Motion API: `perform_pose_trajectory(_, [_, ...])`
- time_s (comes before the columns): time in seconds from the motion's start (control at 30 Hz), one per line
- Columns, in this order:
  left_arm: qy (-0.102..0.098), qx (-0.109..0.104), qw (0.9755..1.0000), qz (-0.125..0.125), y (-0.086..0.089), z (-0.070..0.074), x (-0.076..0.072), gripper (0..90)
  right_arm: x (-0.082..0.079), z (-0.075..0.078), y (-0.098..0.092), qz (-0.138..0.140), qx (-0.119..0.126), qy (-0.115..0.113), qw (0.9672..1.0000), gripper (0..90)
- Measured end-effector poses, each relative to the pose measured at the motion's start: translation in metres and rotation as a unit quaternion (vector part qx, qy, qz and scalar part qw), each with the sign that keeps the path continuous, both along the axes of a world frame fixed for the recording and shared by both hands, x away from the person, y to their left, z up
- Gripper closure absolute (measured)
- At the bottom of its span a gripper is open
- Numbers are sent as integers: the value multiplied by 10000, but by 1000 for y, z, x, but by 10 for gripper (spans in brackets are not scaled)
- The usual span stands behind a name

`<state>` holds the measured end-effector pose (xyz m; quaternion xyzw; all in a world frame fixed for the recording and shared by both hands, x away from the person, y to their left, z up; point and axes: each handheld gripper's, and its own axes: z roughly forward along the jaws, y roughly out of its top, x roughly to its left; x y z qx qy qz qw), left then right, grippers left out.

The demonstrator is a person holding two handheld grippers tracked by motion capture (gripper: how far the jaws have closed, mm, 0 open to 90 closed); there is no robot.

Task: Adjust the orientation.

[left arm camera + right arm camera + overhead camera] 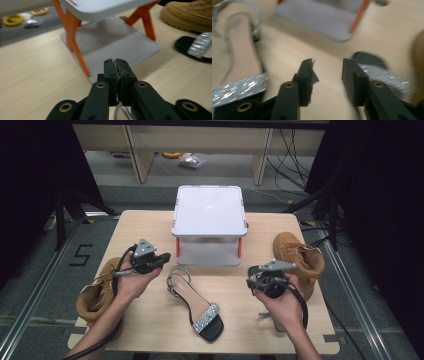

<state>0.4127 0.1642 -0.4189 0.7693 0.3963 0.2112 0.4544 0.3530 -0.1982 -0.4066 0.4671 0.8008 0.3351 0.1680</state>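
Under right gripper (328, 75), second sandal (384, 75); hidden by hand overhead.

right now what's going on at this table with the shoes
A person holds a gripper in each hand above a wooden table with shoes around a small white two-tier rack. The left gripper is shut and empty, pointing at the rack's lower shelf. The right gripper is open, hovering over a second sparkly sandal. Another sandal lies mid-table, with a tan boot at each side.
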Motion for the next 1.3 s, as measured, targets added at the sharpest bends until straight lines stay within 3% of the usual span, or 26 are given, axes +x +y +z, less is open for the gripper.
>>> perform_pose_trajectory(0.1, [68, -32, 10000, -56, -5, -5, 1, 895, -7, -7, 8, 220, -7, 166, 9996, 722])
perform_pose_trajectory(0.13, [112, -42, 9999, -83, -8, -9, 2, 895, -9, -17, 15, 494, -56, 283, 9984, 788])
perform_pose_trajectory(0.27, [196, 144, 9996, -115, -15, -15, 10, 895, -10, -26, 22, 515, -94, 359, 9980, 866])
perform_pose_trajectory(0.3, [220, 231, 9994, -98, -16, -16, 14, 895, -13, -32, 28, 546, 6, 441, 9975, 900])
perform_pose_trajectory(0.37, [279, 325, 9990, -101, -20, -18, 22, 895, -14, -34, 32, 612, 17, 498, 9969, 900])
perform_pose_trajectory(0.4, [289, 466, 9985, -79, -22, -19, 27, 895, -19, -39, 43, 731, -34, 650, 9952, 900])
perform_pose_trajectory(0.43, [433, 559, 9974, -119, -26, -23, 35, 895, -22, -42, 49, 812, 5, 709, 9942, 900])
perform_pose_trajectory(0.47, [433, 559, 9974, -119, -26, -23, 35, 895, -22, -42, 49, 812, 5, 709, 9942, 900])
perform_pose_trajectory(0.5, [555, 722, 9958, -132, -29, -27, 41, 895, -28, -45, 62, 935, 91, 827, 9921, 900])
perform_pose_trajectory(0.53, [555, 722, 9958, -132, -29, -27, 41, 895, -28, -45, 62, 935, 91, 827, 9921, 900])
perform_pose_trajectory(0.67, [790, 1021, 9911, -312, -33, -32, 47, 896, -40, -49, 87, 1322, 165, 961, 9864, 900])
perform_pose_trajectory(0.83, [913, 1036, 9899, -310, -32, -37, 49, 897, -48, -49, 104, 1607, 143, 1026, 9816, 900])
perform_pose_trajectory(0.87, [911, 1062, 9897, -292, -32, -38, 49, 897, -53, -53, 115, 1766, 79, 1100, 9781, 900])
perform_pose_trajectory(0.9, [911, 1062, 9897, -292, -32, -38, 49, 897, -53, -53, 115, 1766, 79, 1100, 9781, 900])
perform_pose_trajectory(0.97, [951, 1044, 9895, -300, -30, -38, 49, 897, -55, -58, 123, 1882, -13, 1224, 9745, 900])
perform_pose_trajectory(1.0, [984, 1034, 9893, -303, -29, -39, 49, 897, -57, -65, 131, 1976, -95, 1342, 9710, 900])
perform_pose_trajectory(1.17, [1066, 1070, 9880, -333, -27, -42, 49, 897, -58, -73, 135, 1993, -208, 1493, 9683, 900])
perform_pose_trajectory(1.2, [1131, 1147, 9861, -411, -26, -43, 49, 897, -59, -77, 135, 1973, -225, 1575, 9673, 900])
perform_pose_trajectory(1.3, [1151, 1161, 9858, -387, -26, -46, 48, 897, -59, -79, 135, 1968, -279, 1639, 9663, 900])
